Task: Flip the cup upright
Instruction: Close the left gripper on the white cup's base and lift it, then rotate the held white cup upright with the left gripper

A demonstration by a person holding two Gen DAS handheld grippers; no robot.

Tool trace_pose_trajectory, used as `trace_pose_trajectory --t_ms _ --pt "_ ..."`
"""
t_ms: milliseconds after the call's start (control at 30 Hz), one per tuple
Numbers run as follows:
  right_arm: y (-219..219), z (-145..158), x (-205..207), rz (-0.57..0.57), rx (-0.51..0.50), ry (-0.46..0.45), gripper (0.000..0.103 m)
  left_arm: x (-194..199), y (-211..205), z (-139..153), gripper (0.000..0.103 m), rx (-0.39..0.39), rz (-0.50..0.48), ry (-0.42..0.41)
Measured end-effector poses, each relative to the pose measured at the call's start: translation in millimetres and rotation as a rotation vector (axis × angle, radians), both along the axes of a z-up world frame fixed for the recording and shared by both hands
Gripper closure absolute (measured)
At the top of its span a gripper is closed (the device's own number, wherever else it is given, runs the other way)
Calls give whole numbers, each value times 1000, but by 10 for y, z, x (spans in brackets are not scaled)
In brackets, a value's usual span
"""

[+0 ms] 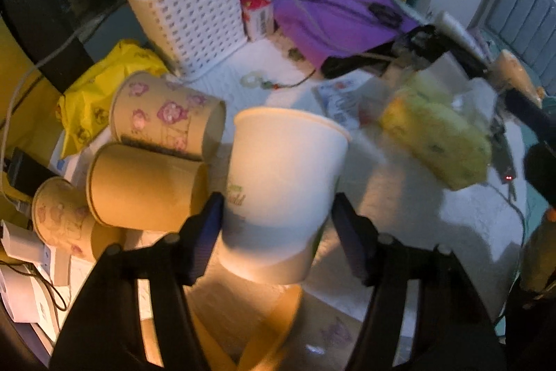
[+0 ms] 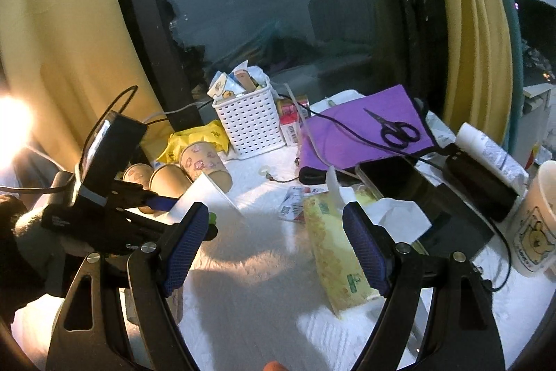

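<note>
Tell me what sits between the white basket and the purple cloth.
A red-and-white carton stands between the white basket and the purple cloth, clearest in the right wrist view.

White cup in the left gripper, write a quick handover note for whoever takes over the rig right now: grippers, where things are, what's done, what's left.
Left gripper: around the white cup, one finger on each side. The left finger touches the wall; a small gap shows at the right one, so the grip cannot be confirmed.
Right gripper: open, empty, above the white table cover, beside the tissue pack.
White cup: mouth up, tilted, apparently off the table.
Three other paper cups lie on their sides at its left.
Done: the white cup is nearly upright.
Left: set it down standing and let go.
</note>
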State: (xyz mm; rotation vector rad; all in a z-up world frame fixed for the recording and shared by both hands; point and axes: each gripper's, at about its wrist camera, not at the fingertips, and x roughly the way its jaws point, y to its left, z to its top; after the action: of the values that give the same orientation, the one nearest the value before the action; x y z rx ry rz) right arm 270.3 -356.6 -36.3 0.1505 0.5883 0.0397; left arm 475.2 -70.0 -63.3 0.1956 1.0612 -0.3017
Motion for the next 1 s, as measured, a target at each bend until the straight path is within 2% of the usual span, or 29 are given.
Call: trace_pose_trajectory --t_ms 367,500,700,833,1000 --pt "267 339 -429 -18 -57 -59 20 -777 24 642 39 -87 -30 -179" --pt "447 433 -633 -8 -74 -72 20 -1161 140 730 39 -134 -24 -233" --pt "835 468 -923 55 -97 -75 20 -1825 391 728 39 -174 6 -310" --pt "1084 426 -1083 131 -44 -49 20 -2295 562 677 39 -191 24 -364" --pt "1391 336 -1289 173 -20 -32 20 -2799 792 513 39 -194 64 -397"
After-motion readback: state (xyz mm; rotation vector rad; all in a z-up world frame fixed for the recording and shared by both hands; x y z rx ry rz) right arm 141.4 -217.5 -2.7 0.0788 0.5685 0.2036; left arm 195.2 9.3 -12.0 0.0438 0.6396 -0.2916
